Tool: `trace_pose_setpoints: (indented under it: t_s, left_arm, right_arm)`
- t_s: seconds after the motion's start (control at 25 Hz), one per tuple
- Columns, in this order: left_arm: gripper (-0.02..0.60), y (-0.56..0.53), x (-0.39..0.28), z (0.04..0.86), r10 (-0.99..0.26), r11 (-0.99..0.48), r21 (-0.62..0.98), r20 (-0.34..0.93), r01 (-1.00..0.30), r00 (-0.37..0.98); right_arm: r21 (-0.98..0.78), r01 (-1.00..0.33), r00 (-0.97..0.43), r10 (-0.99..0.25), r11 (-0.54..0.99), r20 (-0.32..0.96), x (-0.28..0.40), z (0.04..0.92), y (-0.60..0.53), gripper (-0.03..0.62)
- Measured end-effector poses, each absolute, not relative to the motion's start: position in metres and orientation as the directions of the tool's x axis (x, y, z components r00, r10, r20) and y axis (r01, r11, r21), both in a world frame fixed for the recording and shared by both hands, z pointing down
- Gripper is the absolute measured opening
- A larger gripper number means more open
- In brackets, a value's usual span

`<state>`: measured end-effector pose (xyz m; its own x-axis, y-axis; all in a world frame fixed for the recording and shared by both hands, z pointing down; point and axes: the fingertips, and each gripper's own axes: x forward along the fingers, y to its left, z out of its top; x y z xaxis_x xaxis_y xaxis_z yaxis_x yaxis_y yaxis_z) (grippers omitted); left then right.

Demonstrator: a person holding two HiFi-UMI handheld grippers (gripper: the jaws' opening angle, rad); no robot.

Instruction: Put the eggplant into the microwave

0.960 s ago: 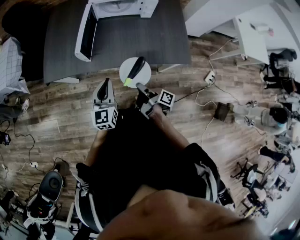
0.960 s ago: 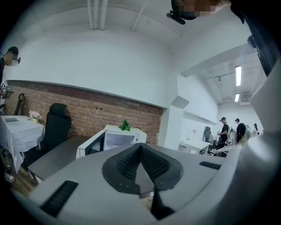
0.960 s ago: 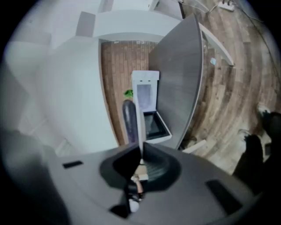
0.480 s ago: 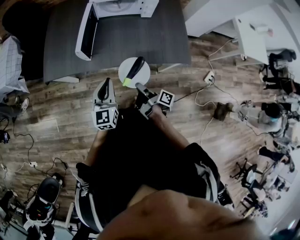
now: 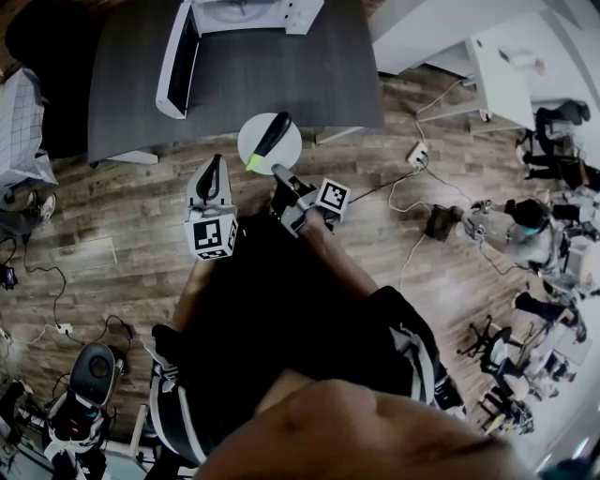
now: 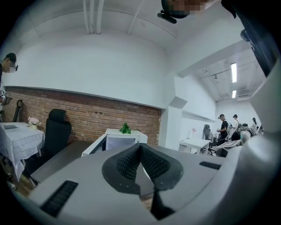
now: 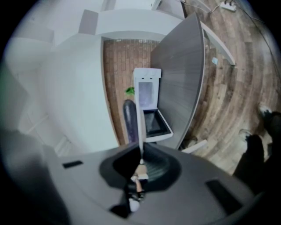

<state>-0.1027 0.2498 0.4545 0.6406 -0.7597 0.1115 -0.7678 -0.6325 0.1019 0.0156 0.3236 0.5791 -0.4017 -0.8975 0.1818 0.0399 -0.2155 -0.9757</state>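
Riding plate in hand-held gripper: eggplant

Dark eggplant on white plate; microwave door open.

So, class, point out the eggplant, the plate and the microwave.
eggplant [image 5: 274, 133]: head view, on its dark body.
plate [image 5: 292, 147]: head view, on its bare white rim.
microwave [image 5: 178, 61]: head view, on its open door.

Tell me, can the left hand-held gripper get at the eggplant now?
Probably yes: the eggplant lies uncovered on the plate, just ahead of the left hand-held gripper, with nothing between. Its jaws are shut, so they'd have to open.
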Motion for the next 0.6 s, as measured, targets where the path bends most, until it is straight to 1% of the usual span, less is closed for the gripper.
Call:
trace_pose_setpoints:
  t_s: [0.32,0.6]
  left_arm:
    - [0.035,0.238,-0.123,0.45,-0.753,-0.643,0.097,0.103,-0.76,0.65]
    - [0.035,0.227,-0.14,0.448,-0.723,-0.68,0.081,0.089,-0.729,0.685]
  right_arm:
    - [-0.975,0.048,-0.384,-0.905,-0.217,0.183,-0.003,0.578,0.314,0.04]
    - [-0.975,0.044,-0.36,-0.914,-0.216,0.186,-0.023,0.582,0.302,0.04]
